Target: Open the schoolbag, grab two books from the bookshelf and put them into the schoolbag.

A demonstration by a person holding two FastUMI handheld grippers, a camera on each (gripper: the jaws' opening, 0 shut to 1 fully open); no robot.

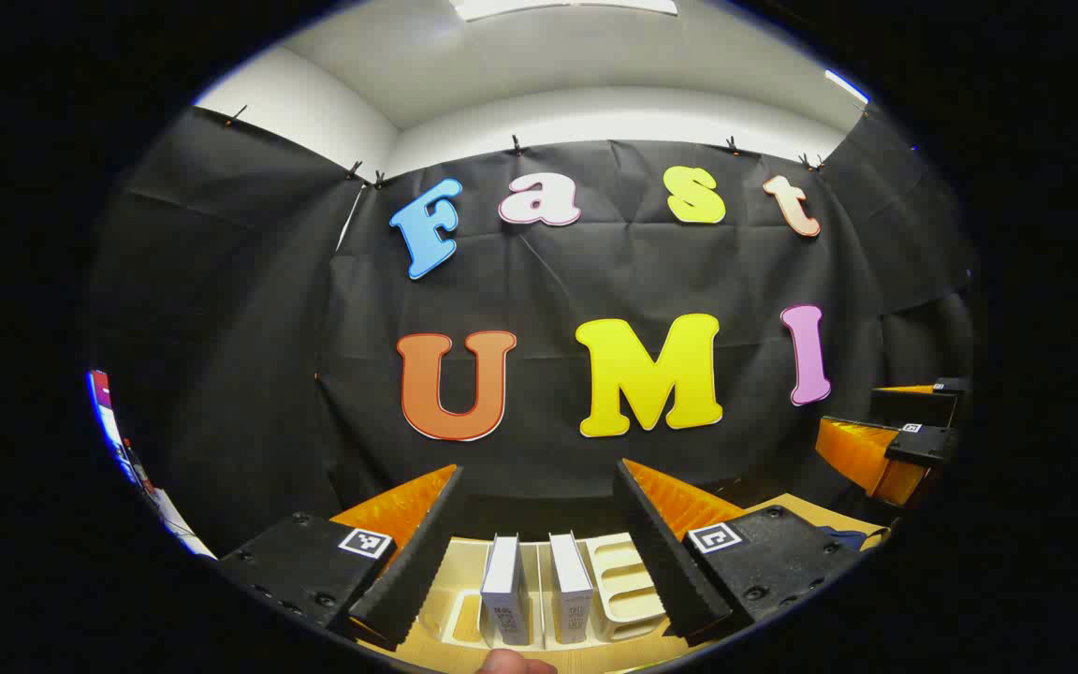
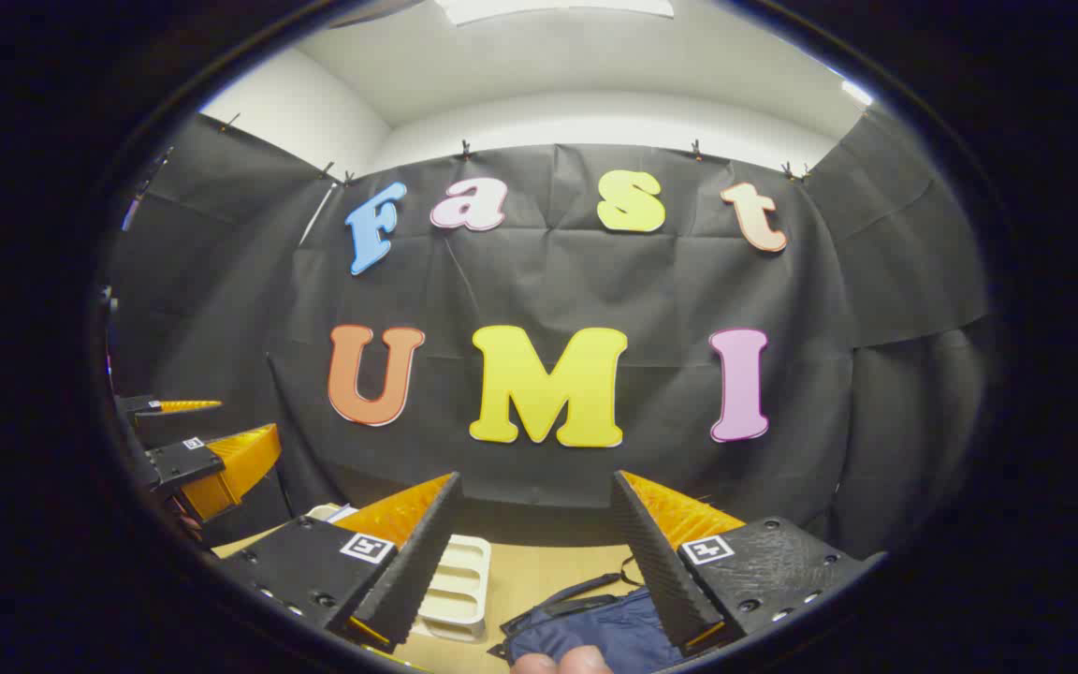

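Lying soft and limp on the tabletop [image 2: 539, 571], the schoolbag [image 2: 595, 632] is waiting below the wide-open, empty right gripper [image 2: 534, 552]; two stiff books [image 1: 539, 585] are standing in the bookshelf [image 1: 623, 585] beneath the open left gripper [image 1: 539, 548], best pinched by their spines.

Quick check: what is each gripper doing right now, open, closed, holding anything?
Left gripper: open, empty, above two upright books.
Right gripper: open, empty, above the schoolbag.

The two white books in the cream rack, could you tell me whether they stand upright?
Upright: both white books stand on end in the cream slotted rack.
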